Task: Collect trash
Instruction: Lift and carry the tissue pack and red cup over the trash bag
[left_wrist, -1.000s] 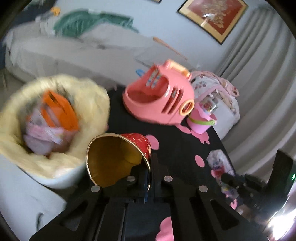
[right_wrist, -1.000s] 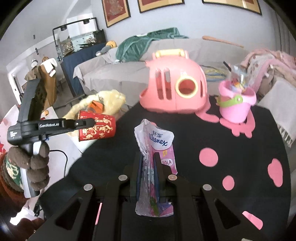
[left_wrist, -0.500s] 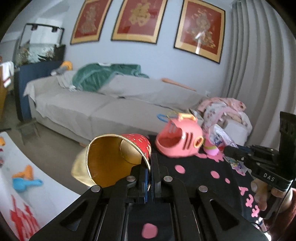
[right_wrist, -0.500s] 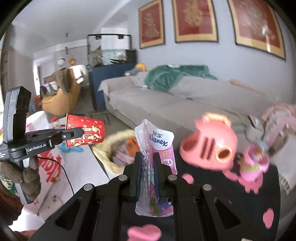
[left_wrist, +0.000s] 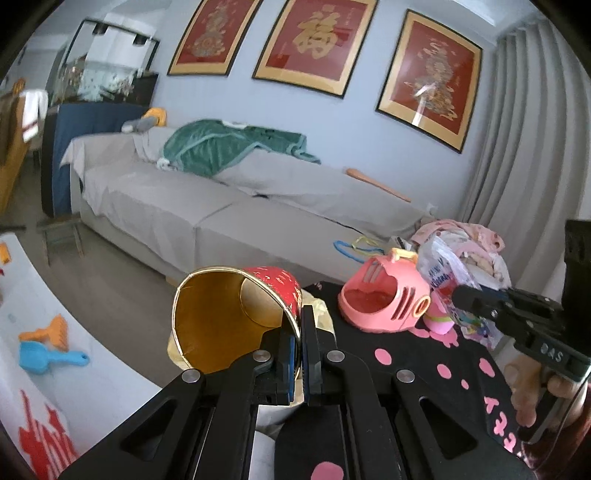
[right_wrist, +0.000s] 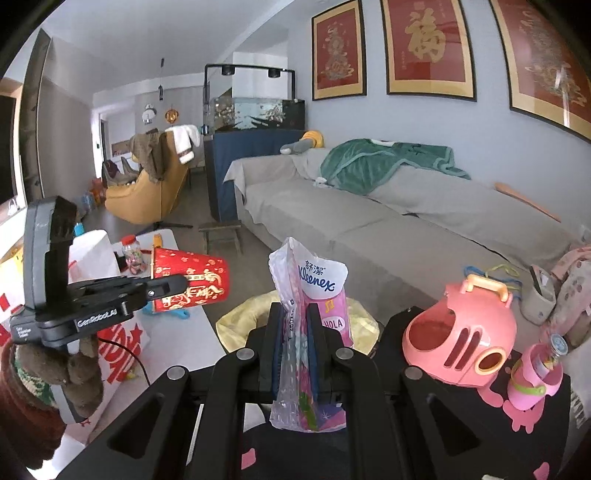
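A red paper cup (left_wrist: 236, 314) with a gold inside lies on its side in the air, its rim pinched by my left gripper (left_wrist: 300, 325), which is shut on it. The right wrist view shows the same cup (right_wrist: 188, 282) at the left gripper's (right_wrist: 177, 284) tip. My right gripper (right_wrist: 297, 325) is shut on an empty Kleenex tissue wrapper (right_wrist: 314, 295) that stands up between its jaws. In the left wrist view the wrapper (left_wrist: 443, 269) shows at the right gripper's (left_wrist: 458, 293) tip. Below both, a yellow fluffy bin (right_wrist: 255, 317) stands by the table, partly hidden.
A black table (right_wrist: 535, 424) with pink spots carries a pink toy carrier (right_wrist: 458, 339) and a small pink bucket (right_wrist: 532, 376). A grey sofa (right_wrist: 369, 221) with a green blanket runs behind. Toys lie on the white floor mat (left_wrist: 48, 347). A gloved hand (right_wrist: 77, 373) holds the left tool.
Both grippers have risen and tilted upward with their loads still held; the bin and table have dropped low in view, and the sofa and wall pictures have come into view.
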